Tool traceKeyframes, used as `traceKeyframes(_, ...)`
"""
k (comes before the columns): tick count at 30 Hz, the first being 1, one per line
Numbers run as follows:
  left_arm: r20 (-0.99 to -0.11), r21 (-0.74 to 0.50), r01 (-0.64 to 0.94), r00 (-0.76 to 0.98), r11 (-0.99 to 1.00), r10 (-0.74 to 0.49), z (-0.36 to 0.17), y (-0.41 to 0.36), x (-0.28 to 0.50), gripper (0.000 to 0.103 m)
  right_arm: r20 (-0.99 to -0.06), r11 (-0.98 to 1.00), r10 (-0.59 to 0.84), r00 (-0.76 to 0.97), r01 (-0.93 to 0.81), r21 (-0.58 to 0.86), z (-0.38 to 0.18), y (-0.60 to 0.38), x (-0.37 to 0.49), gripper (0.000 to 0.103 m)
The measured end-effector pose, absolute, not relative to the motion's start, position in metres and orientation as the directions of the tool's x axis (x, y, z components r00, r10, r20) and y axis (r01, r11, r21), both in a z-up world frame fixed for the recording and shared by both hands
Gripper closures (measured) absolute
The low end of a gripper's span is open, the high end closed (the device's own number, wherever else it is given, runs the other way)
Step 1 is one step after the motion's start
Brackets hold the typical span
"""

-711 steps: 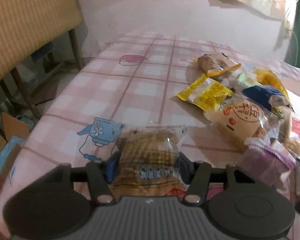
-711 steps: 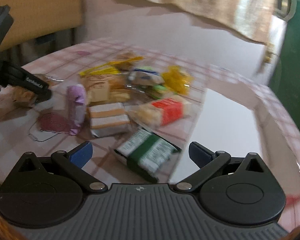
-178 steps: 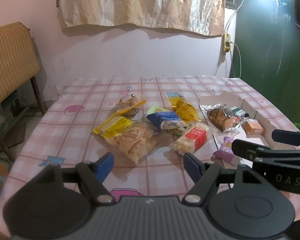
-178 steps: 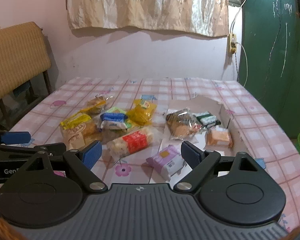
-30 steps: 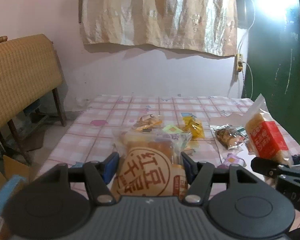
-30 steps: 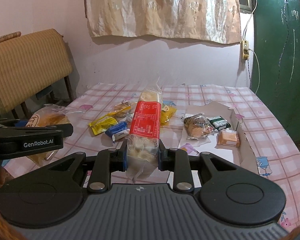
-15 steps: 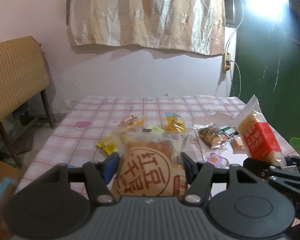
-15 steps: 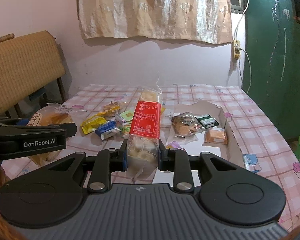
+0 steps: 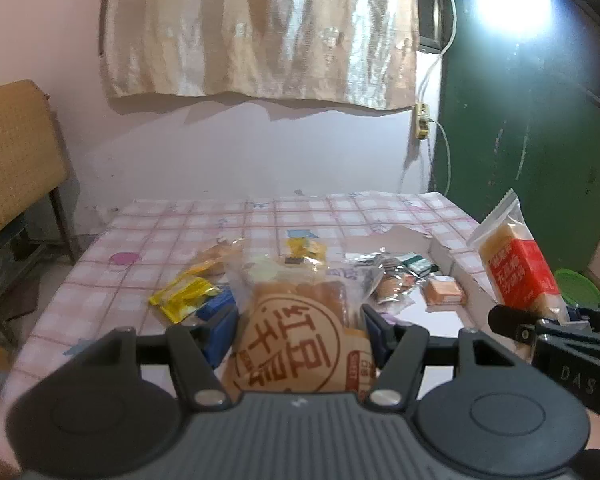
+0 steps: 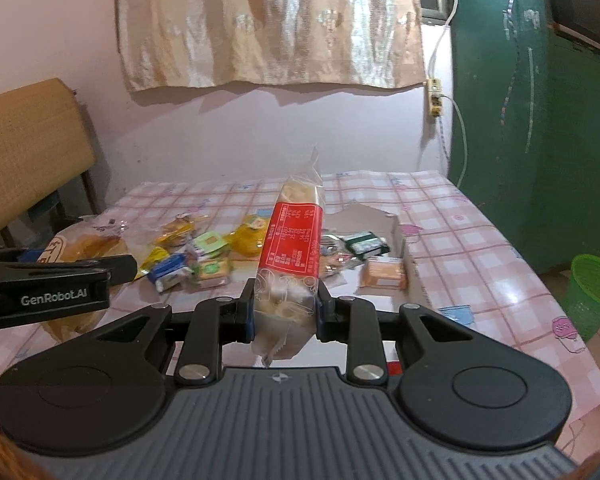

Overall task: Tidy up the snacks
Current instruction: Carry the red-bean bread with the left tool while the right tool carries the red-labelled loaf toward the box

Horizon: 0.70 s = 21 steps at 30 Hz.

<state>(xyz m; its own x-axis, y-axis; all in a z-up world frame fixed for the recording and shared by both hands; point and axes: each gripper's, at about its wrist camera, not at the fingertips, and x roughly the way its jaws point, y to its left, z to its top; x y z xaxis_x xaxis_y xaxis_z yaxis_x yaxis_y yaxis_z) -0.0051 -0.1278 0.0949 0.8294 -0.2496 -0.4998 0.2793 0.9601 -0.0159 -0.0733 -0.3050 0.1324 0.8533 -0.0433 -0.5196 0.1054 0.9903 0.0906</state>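
We find the left gripper (image 9: 298,330) clamped on the round bread pack (image 9: 300,344) and the right gripper (image 10: 286,306) clamped on the red-labelled pack (image 10: 294,248), both apparently held above the table (image 10: 480,240).

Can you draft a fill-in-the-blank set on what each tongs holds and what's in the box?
1. The left tongs are shut on the round bun packet with ____ characters printed on it.
2. The right tongs grip the tall snack pack bearing a ____ label.
3. The orange packet lies inside the white ____.
4. Beside the table, on the floor, stands a ____ basket.

Missing words: red; red; box; green
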Motion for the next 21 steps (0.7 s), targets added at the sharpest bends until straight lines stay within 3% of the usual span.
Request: traceKeyframes(21,-0.507,-0.008,0.403,0.787,0.915,-0.351,0.091,-0.194,0.006,0.039,-0.526,0.973,-0.148,0.837,0.218,0.073,0.124,-0.341,-0.066,0.07)
